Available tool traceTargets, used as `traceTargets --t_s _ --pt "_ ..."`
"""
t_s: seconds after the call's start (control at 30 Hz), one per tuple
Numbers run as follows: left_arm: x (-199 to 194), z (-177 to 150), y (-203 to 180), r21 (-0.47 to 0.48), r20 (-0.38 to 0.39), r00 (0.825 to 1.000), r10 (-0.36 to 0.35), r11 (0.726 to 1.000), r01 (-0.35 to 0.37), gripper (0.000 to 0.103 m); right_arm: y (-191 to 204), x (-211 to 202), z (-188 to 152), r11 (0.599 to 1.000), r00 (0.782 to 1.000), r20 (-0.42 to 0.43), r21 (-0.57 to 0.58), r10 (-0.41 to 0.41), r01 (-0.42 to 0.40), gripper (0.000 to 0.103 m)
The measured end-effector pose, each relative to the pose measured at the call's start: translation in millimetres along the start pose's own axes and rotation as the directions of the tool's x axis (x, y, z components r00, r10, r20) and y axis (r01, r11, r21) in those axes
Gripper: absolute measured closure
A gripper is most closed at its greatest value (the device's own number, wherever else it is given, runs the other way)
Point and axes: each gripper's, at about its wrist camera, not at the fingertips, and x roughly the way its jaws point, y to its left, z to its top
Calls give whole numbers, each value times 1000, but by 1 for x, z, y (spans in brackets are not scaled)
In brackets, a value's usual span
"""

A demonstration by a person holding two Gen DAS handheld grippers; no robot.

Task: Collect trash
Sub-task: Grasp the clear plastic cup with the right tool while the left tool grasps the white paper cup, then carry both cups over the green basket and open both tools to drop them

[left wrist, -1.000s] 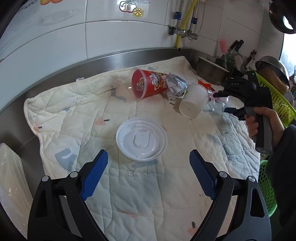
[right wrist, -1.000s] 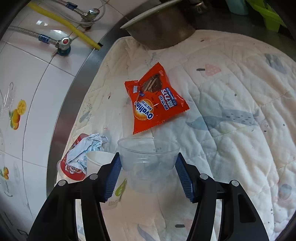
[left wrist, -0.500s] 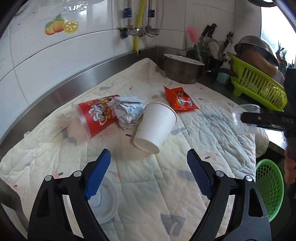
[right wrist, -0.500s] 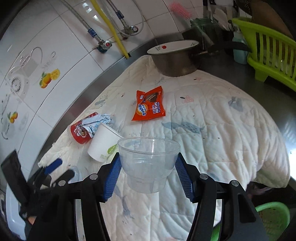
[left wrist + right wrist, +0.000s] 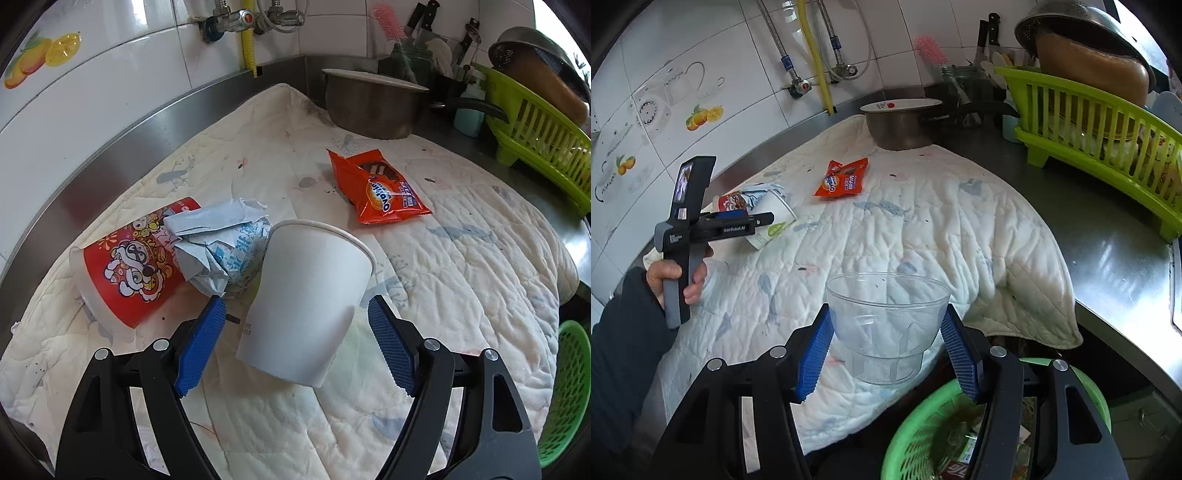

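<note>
White paper cup lies between closing left tongs, untouched, crumpled wrapper beside; right tongs grip clear bowl.

The left wrist view looked down steeply, close over the white cup. The right wrist view looked down from farther back. Both showed the quilt and the orange wrapper.

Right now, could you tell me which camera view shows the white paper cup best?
The left wrist view: the white paper cup lies on its side, large and unobstructed. In the right wrist view it is small, distant and partly hidden behind the left gripper.
</note>
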Motion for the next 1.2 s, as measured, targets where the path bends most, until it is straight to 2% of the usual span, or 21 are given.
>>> traceTargets --t_s 0.23,0.37,0.6,0.8,1.03,1.1,1.17,1.2 --pt "8 0 -8 34 -7 1000 6 999 -6 25 -22 -17 -26 996 996 -16 -10 -84 84 46" --pt "10 0 -11 32 -3 1000 28 999 -28 35 -36 -26 -42 994 994 -27 21 -108 109 46" --pt "1 -5 -16 39 25 999 45 998 -46 38 -52 -43 -70 985 986 -54 52 -160 162 46" --pt "-33 -19 -18 22 61 998 18 1000 -19 41 -68 -49 -92 975 976 -94 84 -197 205 45" --pt "-91 -41 -33 38 118 991 -60 998 56 41 -77 -57 -108 965 966 -113 101 -232 244 44" --pt "-108 -48 -42 47 138 986 -89 995 83 41 -77 -61 -110 964 966 -106 106 -234 245 40" --pt "-123 -56 -54 61 155 980 -125 991 117 41 -76 -70 -111 964 968 -83 101 -237 245 30" --pt "-130 -60 -61 71 160 977 -138 989 128 41 -75 -73 -112 964 968 -75 98 -241 248 30"
